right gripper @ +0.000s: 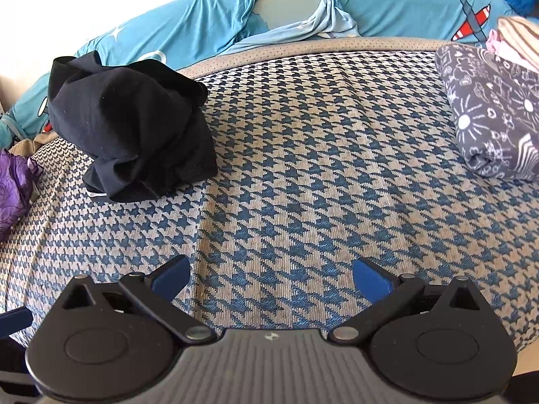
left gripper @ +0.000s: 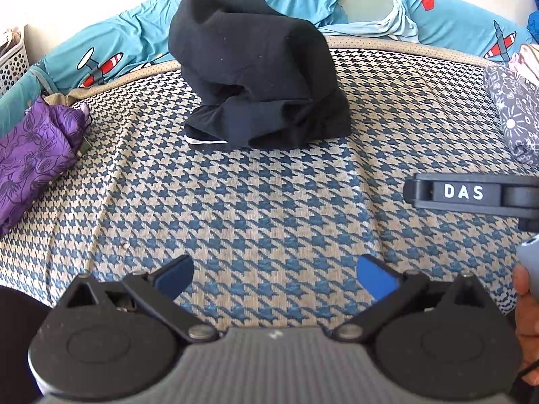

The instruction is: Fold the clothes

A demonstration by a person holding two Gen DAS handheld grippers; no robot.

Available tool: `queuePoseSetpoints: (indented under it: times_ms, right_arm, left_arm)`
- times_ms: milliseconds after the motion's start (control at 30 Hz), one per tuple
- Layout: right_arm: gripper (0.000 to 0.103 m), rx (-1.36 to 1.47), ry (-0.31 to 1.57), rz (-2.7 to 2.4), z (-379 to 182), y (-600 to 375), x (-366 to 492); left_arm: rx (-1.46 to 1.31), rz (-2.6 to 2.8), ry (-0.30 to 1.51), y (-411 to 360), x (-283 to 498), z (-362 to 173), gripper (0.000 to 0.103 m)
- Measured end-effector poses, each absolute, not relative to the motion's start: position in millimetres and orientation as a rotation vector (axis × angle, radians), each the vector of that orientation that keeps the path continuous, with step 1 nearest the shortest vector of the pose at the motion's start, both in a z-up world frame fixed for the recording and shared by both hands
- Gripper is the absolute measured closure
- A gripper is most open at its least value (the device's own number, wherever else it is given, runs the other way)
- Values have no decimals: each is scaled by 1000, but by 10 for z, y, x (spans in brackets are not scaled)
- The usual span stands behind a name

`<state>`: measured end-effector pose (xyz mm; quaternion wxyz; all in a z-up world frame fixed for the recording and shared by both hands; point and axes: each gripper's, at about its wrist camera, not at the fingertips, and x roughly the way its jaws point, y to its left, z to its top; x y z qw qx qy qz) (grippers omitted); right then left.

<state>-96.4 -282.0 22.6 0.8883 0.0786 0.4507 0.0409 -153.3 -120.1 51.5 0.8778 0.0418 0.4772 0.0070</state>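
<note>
A crumpled black garment (left gripper: 256,74) lies in a heap at the far middle of the houndstooth bedcover (left gripper: 269,208); a white edge shows at its front left. In the right wrist view the same black garment (right gripper: 131,128) sits at the far left. My left gripper (left gripper: 274,276) hovers open over bare cover, well short of the heap, blue pads (left gripper: 375,277) spread wide. My right gripper (right gripper: 271,279) is open too, over the houndstooth bedcover (right gripper: 320,185), with nothing between its fingers. The other tool's black body marked DAS (left gripper: 471,195) enters from the right in the left wrist view.
A purple floral cloth (left gripper: 30,155) lies at the left edge. A folded grey patterned cloth (right gripper: 495,114) and a striped item (right gripper: 518,40) sit at the right. A turquoise aeroplane-print sheet (left gripper: 134,43) runs along the back. A white perforated basket (left gripper: 11,60) stands far left.
</note>
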Motion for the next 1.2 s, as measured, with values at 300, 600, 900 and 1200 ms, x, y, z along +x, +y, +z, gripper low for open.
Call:
queuePoseSetpoints:
  times_ms: [300, 600, 900, 1200]
  right_arm:
    - [0, 150, 982, 79, 192, -2680, -926]
    - [0, 180, 990, 76, 244, -2560, -944]
    - [0, 135, 1005, 73, 111, -2448, -824]
    - [0, 112, 1022, 71, 9, -2410, -785]
  left_arm:
    - [-10, 20, 1030, -925, -1414, 357, 0]
    - [-74, 40, 1040, -726, -1325, 264, 0]
    - [-112, 51, 1062, -629, -1225, 179, 0]
    - [-115, 63, 1068, -603, -1197, 138, 0]
